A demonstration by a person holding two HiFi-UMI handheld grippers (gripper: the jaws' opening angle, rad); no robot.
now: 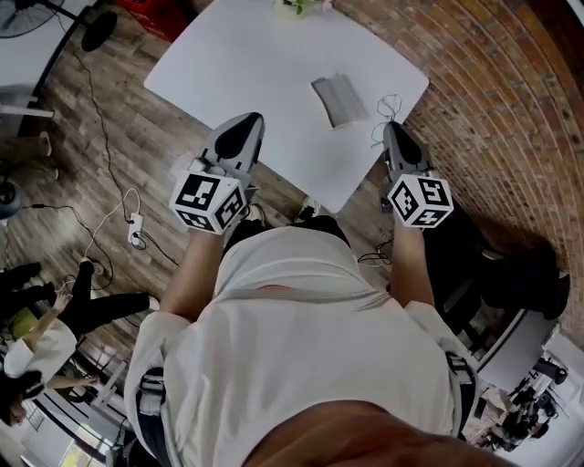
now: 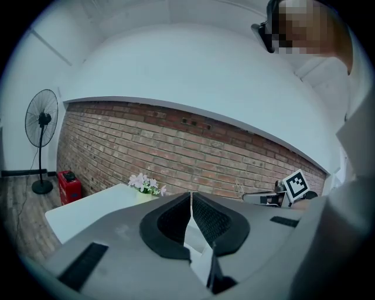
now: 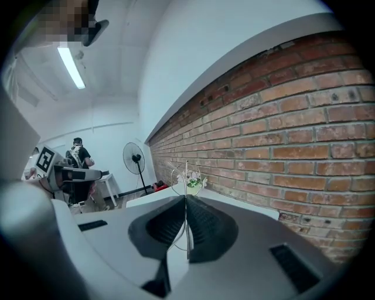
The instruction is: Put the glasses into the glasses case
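A grey glasses case (image 1: 338,98) lies on the white table (image 1: 246,64), right of its middle; I cannot tell whether it is open or closed. Thin wire-framed glasses (image 1: 383,114) stick out beyond my right gripper (image 1: 395,130), just off the table's near right edge. In the right gripper view the wire frame (image 3: 185,171) rises from between the closed jaws of the right gripper (image 3: 186,202). My left gripper (image 1: 250,122) hovers over the table's near edge, left of the case. In its own view the left gripper (image 2: 191,196) has its jaws together with nothing between them.
A small pot of flowers (image 1: 301,5) stands at the table's far edge. A brick wall (image 1: 493,100) runs along the right. A standing fan (image 2: 41,123) and a red box (image 2: 69,179) are on the wooden floor to the left. Cables (image 1: 109,210) trail over the floor.
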